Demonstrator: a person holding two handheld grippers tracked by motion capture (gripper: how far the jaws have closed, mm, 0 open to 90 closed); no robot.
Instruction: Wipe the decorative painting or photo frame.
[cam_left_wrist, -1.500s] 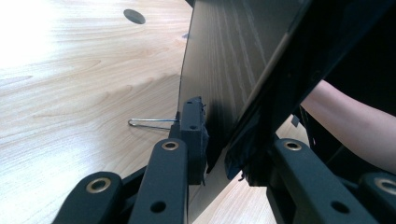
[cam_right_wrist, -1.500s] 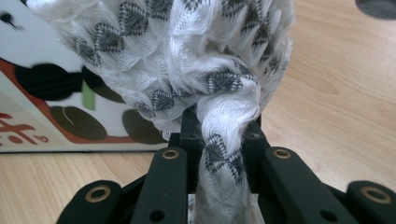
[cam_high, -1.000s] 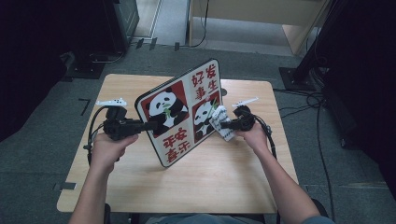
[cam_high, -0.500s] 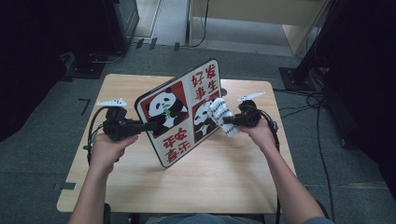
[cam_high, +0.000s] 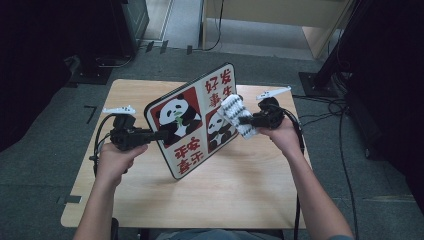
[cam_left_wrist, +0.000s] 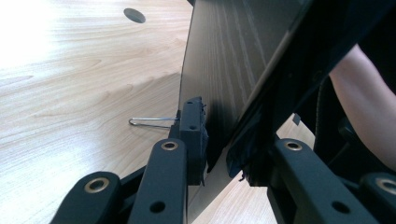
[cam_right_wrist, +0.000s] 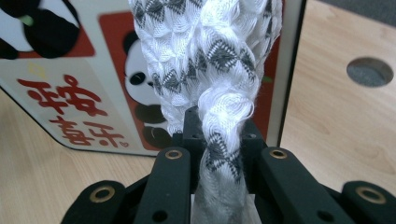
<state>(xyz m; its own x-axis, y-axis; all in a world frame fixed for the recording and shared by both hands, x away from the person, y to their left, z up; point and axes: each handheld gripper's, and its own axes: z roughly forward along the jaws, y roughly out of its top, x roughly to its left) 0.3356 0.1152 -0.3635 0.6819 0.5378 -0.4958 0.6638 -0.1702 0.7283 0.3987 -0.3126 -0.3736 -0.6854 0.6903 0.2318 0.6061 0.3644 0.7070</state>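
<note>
1. The bench (cam_high: 235, 200) carries my work: a wooden top, mostly bare in front of me.
2. The panda board (cam_high: 192, 117) stands tilted on one lower corner near the bench's middle, printed face toward me. It has kept that pose over the last second.
3. The knitted cloth (cam_high: 237, 115), white with grey diamonds, has climbed from the lower panda panel up to the board's right edge, so I judge the wiping stroke is travelling upward across the face.
4. My right tongs (cam_high: 248, 120) are pinched tight on the cloth's bunched end.
5. My left tongs (cam_high: 165, 134) clamp the board's left edge, steadying it.
</note>
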